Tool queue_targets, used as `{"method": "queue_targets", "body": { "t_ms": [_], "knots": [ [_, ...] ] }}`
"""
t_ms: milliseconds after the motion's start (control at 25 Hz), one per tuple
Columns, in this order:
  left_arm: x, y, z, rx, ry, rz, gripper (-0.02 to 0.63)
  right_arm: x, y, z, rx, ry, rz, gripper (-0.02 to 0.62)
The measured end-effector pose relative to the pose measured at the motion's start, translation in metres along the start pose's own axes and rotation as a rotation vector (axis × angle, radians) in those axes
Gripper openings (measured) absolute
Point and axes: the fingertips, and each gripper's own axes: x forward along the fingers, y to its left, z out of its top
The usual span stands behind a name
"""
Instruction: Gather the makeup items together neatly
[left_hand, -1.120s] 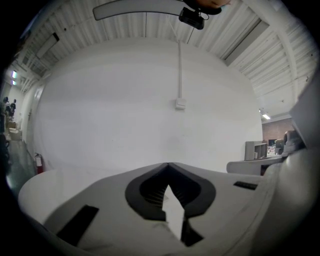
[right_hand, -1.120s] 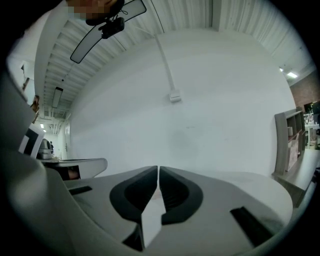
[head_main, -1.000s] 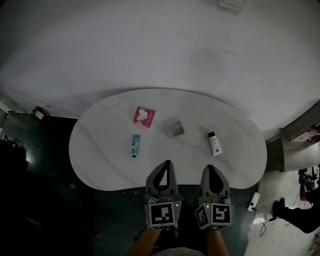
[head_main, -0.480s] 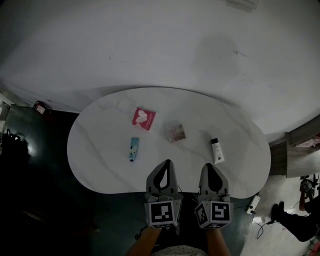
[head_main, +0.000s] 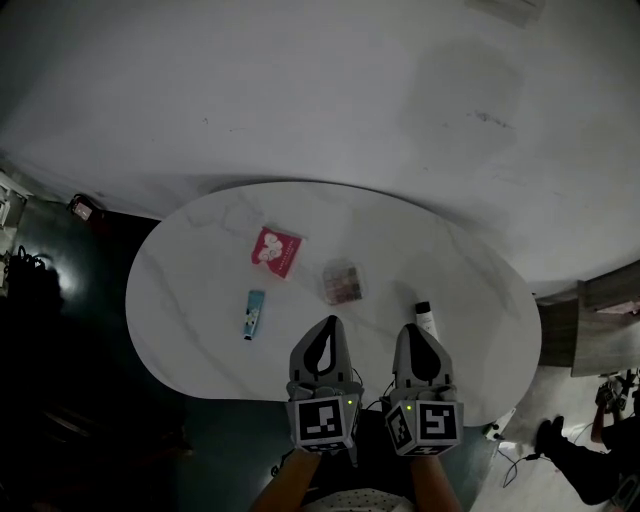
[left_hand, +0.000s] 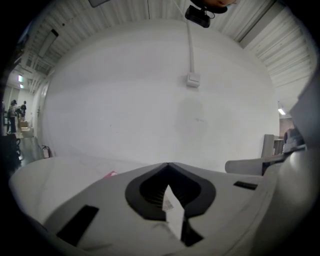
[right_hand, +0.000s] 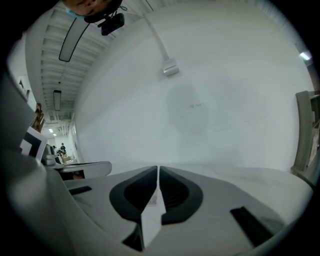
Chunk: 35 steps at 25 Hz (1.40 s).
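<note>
Over the last second both tools move forward and a little down, side by side, and the head view follows them. The left tool and the right tool now reach in over the near edge of the white worktop, where a moment ago their tips sat at that edge. Each tool has its jaws pressed together with nothing between them; their own views show only the worktop and the bare wall beyond.

The four makeup items lie untouched and spread out. The pink packet is farthest back, the blue tube lies to its near left, and the small case sits near the middle. The white tube lies to the right, and its near end is now covered by the tip of the right tool, whereas earlier it lay well clear of it.

This reads as the approach stage: no gathering has begun. The right tool looks lined up on the white tube, probably the first item to be brought toward the middle. Its jaws would have to open first for a grip, or it could push the tube as it is.
</note>
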Motion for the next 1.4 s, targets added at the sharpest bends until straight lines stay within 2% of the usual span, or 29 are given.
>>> {"method": "queue_targets", "body": {
  "t_ms": [240,480,680,880,1000,1160,1280,1400],
  "knots": [
    [0.020,0.006,-0.004,-0.019,-0.039,0.051,0.031,0.021,-0.007,-0.003,0.010,0.029,0.042,0.041],
    [0.025,0.010,-0.009,-0.042,0.026,0.074,0.031,0.036,-0.005,-0.010,0.021,0.057,0.066,0.041],
    [0.026,0.022,-0.016,-0.054,0.068,0.095,0.031,0.047,0.007,-0.018,0.018,0.087,0.093,0.041],
    [0.032,0.041,-0.021,-0.058,0.052,0.098,0.031,0.060,0.021,-0.026,0.000,0.108,0.102,0.041],
    [0.037,0.053,-0.026,-0.076,0.103,0.095,0.031,0.071,0.032,-0.028,-0.011,0.120,0.102,0.043],
    [0.047,0.077,-0.032,-0.080,0.078,0.107,0.031,0.088,0.048,-0.033,-0.019,0.135,0.103,0.043],
    [0.050,0.087,-0.035,-0.096,0.120,0.101,0.031,0.098,0.062,-0.040,-0.031,0.149,0.116,0.043],
    [0.053,0.101,-0.035,-0.101,0.113,0.108,0.031,0.108,0.074,-0.044,-0.046,0.163,0.129,0.043]
  ]
}}
